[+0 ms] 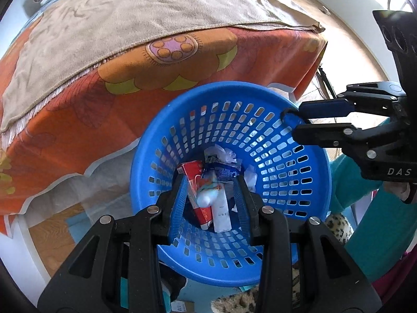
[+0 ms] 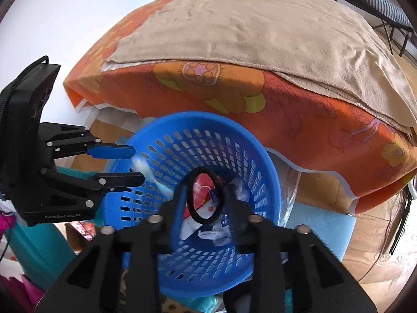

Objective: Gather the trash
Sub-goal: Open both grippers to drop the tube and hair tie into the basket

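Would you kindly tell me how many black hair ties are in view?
1: the black hair tie sits between the right gripper's fingers, over the blue basket. More could be hidden under the trash inside.

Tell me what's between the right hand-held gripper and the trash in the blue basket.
A black elastic loop sits between the fingers of the right hand-held gripper, above the trash in the blue basket; the right wrist view shows it clearly.

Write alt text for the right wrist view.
A black hair tie hangs between the right gripper's parted fingers over a blue basket of trash. The left gripper has a white scrap between its fingers; an orange floral bed lies behind.
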`<state>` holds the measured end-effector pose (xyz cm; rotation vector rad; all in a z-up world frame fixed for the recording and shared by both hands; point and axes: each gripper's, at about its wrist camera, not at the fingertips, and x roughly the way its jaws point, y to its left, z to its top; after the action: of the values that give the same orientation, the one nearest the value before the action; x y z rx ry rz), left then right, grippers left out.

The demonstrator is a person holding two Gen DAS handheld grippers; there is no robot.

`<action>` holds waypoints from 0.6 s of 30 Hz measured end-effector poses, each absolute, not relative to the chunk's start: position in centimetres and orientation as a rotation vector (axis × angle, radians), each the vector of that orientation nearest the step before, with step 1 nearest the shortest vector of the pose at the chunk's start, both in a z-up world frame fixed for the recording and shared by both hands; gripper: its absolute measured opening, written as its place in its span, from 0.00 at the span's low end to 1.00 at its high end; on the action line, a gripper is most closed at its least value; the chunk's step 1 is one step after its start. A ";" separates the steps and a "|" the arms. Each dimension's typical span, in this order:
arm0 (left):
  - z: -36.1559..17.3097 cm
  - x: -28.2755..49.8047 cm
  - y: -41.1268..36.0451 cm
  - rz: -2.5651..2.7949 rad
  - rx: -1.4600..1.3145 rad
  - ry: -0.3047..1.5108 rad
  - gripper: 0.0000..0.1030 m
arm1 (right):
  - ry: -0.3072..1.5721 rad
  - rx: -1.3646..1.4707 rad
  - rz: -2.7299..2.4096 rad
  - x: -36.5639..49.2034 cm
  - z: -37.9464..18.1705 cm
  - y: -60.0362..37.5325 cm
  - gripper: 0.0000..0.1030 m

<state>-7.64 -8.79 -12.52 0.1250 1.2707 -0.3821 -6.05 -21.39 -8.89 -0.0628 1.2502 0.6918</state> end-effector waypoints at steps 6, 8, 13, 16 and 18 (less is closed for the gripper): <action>-12.4 -7.6 -8.3 -0.363 0.117 1.265 0.49 | 1.256 -0.071 0.672 -6.0 -9.0 -21.5 0.31; -12.3 -7.5 -8.1 -0.359 0.111 1.263 0.49 | 1.261 -0.073 0.665 -6.0 -9.0 -21.5 0.37; -12.4 -7.4 -7.7 -0.342 0.103 1.269 0.49 | 1.248 -0.079 0.649 -5.9 -8.7 -21.6 0.47; -12.3 -7.4 -7.5 -0.335 0.101 1.269 0.49 | 1.243 -0.080 0.633 -5.8 -8.6 -21.7 0.48; -12.2 -7.4 -7.6 -0.330 0.100 1.265 0.50 | 1.241 -0.083 0.618 -5.7 -8.5 -21.8 0.48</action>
<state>-7.38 -7.61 -12.19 0.1005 1.2650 -0.3300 -5.74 -21.79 -8.52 -0.0833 1.2407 0.6180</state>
